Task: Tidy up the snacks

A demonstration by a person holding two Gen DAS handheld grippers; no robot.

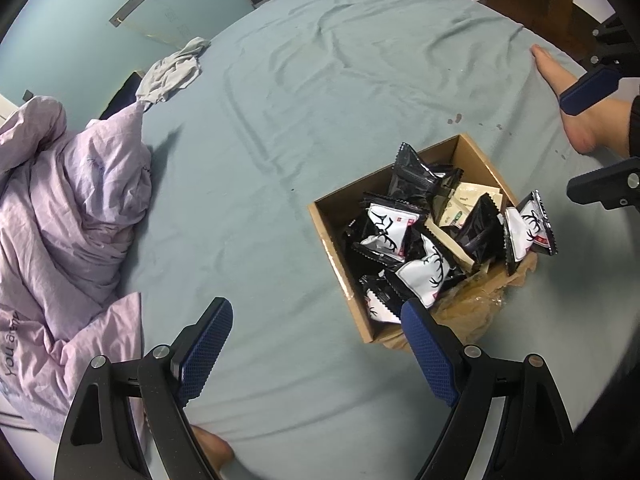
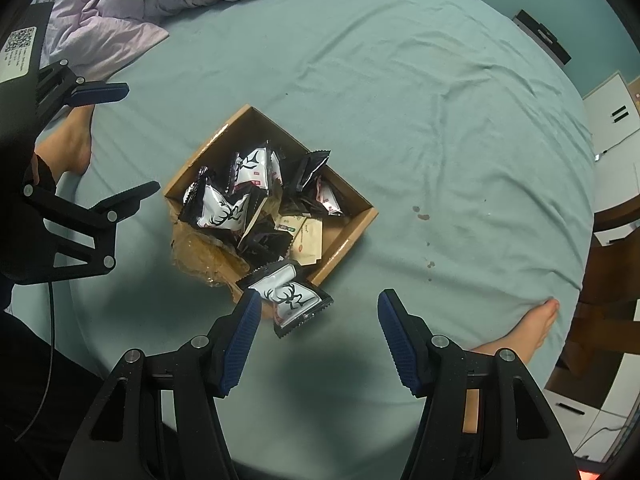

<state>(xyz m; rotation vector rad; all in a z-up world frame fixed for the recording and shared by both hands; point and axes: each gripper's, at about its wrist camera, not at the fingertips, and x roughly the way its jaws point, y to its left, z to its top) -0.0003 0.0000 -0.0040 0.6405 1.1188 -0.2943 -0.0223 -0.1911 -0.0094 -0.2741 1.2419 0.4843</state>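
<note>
A home bedroom: a bed with a teal sheet [image 1: 320, 80] and a rumpled lilac duvet [image 1: 68, 208].

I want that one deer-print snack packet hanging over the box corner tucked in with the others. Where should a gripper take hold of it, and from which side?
Grip the deer-print snack packet across its puffy middle, coming down from above with the right gripper, which is open and nearest. The packet lies tilted on the cardboard box corner with its outer half over the bedsheet, so both long edges seem free for the fingers.
</note>
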